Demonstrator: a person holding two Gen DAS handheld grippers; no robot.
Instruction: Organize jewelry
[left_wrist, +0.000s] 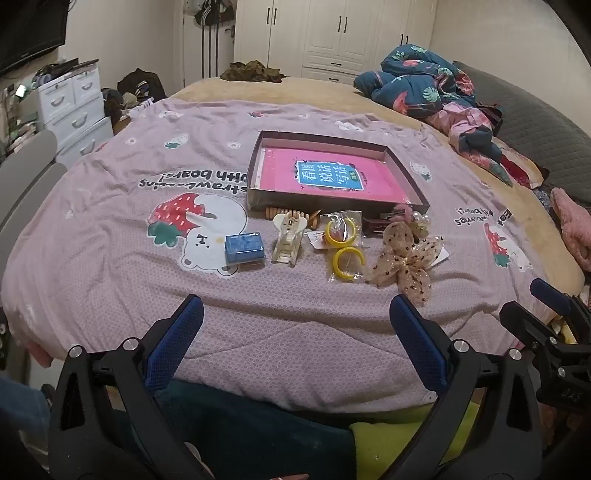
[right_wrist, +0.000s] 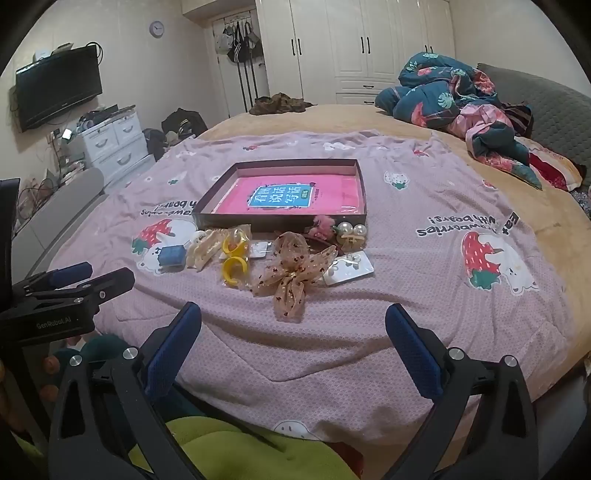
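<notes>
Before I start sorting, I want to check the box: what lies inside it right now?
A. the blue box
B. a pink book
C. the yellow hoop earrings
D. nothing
B: only the pink book lies in the dark shallow box; the jewelry sits on the bedspread in front of it.

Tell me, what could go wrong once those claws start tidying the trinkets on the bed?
The soft, wrinkled quilt gives way, so a claw may pinch fabric along with an item. The yellow hoops lie in a slippery clear bag that could slide free. The sheer bow overlaps the earring card, so lifting one may drag the other.
</notes>
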